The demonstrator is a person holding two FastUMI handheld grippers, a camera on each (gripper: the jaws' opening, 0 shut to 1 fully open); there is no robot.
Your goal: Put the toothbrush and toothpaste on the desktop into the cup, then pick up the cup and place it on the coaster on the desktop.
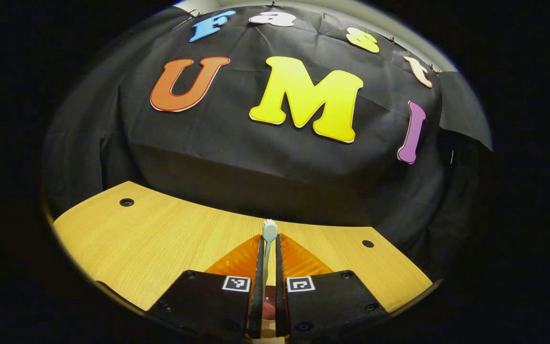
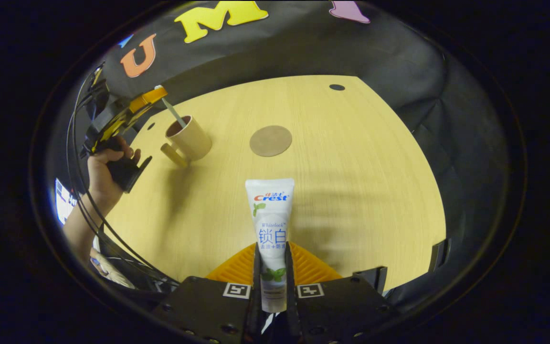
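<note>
In the left gripper view my left gripper (image 1: 269,251) is shut on a pale toothbrush (image 1: 269,232), whose head pokes up past the fingertips. The right gripper view shows that same left gripper (image 2: 156,94) at the far left, held by a hand (image 2: 105,174) and raised over a tan cup (image 2: 190,138). There the toothbrush (image 2: 175,112) slants down with its lower end at the cup's mouth. My right gripper (image 2: 271,253) is shut on a white toothpaste tube (image 2: 271,215), which points forward above the table. A round brown coaster (image 2: 270,141) lies flat to the right of the cup.
The wooden table (image 2: 351,157) has small dark holes (image 2: 336,87) near its far edge, and the left gripper view shows two such holes (image 1: 126,202). Black cloth walls close in the table's far side. Cables hang at the left by the person's arm (image 2: 77,224).
</note>
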